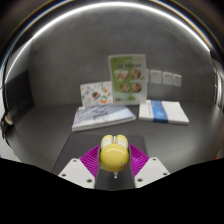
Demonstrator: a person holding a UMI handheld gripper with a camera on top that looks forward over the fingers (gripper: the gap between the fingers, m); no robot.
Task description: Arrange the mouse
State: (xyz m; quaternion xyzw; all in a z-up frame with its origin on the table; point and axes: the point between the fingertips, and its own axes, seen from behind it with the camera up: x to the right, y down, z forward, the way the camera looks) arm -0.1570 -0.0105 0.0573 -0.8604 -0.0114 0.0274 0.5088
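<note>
A small yellow mouse (112,150) sits between my gripper's (112,160) two fingers, over a black mouse mat (92,140) on the grey table. The magenta pads (90,157) press against both of its sides. The fingers are shut on the mouse. Its underside and whether it touches the mat are hidden.
Beyond the fingers lie a book with a green cover (103,118) and a white and blue book (163,111). Two picture cards (128,78) stand against the grey back wall, with a row of wall sockets (166,78) next to them.
</note>
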